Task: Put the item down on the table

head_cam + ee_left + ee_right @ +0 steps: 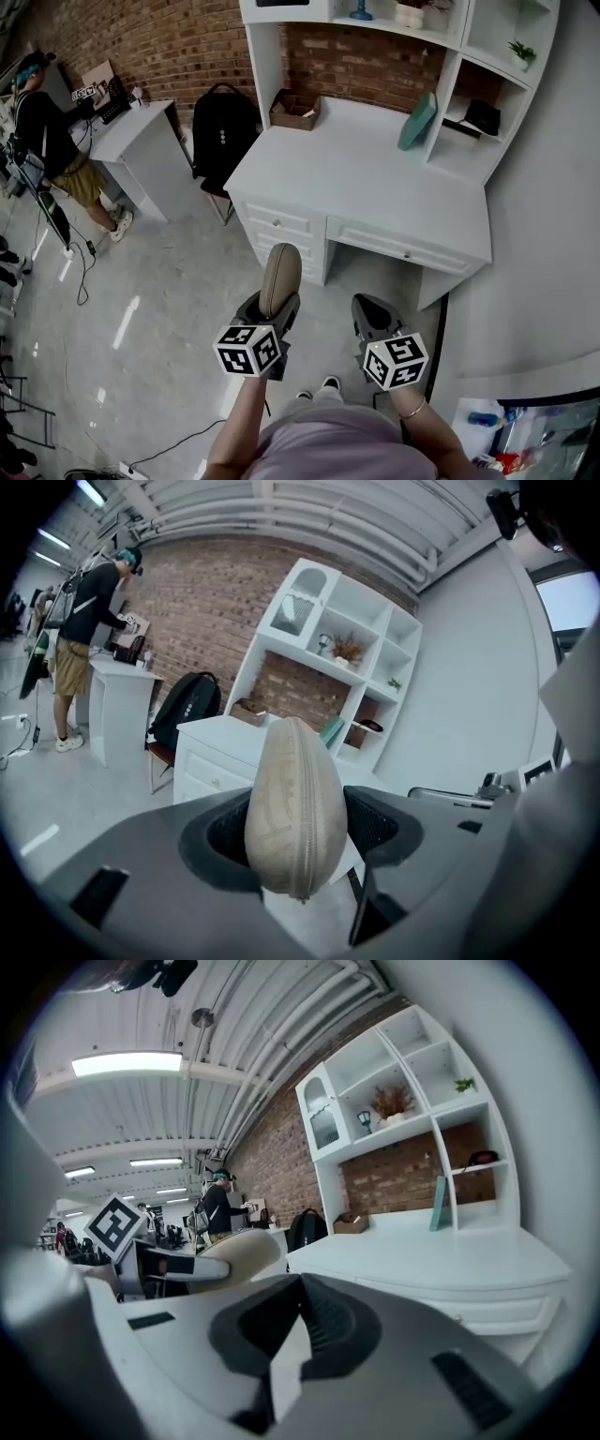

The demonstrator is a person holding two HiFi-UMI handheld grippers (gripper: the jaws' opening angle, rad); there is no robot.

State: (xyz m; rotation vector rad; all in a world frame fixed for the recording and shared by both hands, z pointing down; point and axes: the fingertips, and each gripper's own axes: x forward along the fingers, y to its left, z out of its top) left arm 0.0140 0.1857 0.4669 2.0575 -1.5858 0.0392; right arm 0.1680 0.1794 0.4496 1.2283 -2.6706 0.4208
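Note:
A beige zippered case stands upright between the jaws of my left gripper, which is shut on its lower half. Seen from the left gripper view, the case fills the middle, with both black pads of that gripper pressing on its sides. My right gripper hangs beside it on the right, shut and with nothing in it; its pads meet in the right gripper view. Both are held over the floor, a short way in front of the white desk, whose top lies ahead.
On the desk stand a cardboard box at the back left and a teal book leaning on the shelf unit. A black backpack rests left of the desk. A person stands at another white table far left.

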